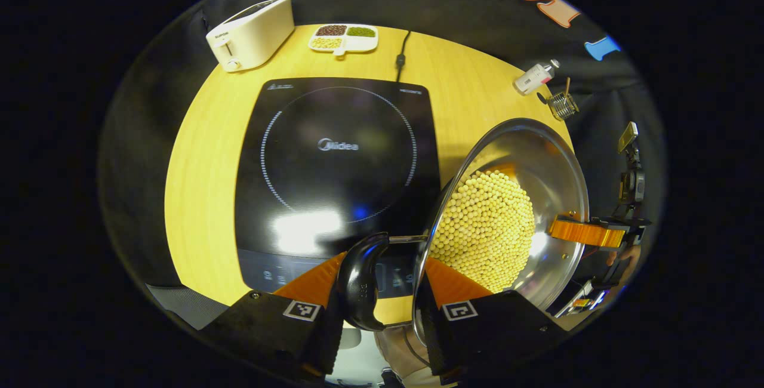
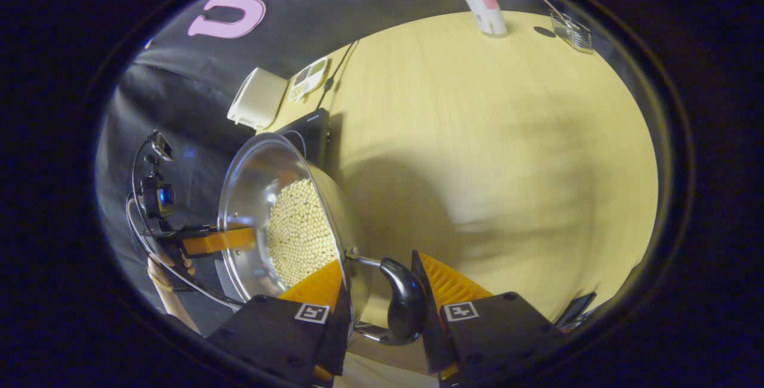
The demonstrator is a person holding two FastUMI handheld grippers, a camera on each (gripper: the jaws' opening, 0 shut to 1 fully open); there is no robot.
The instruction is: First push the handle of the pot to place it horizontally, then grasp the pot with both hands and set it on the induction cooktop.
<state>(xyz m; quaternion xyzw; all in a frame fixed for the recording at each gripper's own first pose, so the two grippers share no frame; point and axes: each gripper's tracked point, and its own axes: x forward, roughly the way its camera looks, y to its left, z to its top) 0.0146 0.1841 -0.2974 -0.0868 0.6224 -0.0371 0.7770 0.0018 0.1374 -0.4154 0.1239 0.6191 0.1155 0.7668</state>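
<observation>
Shiny steel pot (image 1: pixel 507 209) of pale beans hung in the air, held by both grippers. Left gripper (image 1: pixel 382 283) was clamped on its black side handle (image 1: pixel 361 280), right gripper (image 2: pixel 379 292) on the opposite handle (image 2: pixel 403 304). Black glass induction cooktop (image 1: pixel 337 161) lay at ten o'clock from the pot, nearer the left gripper.

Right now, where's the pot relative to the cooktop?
In the left gripper view, the pot of beans is held between both claws, just off the induction cooktop at its right edge, above the wooden table.
</observation>
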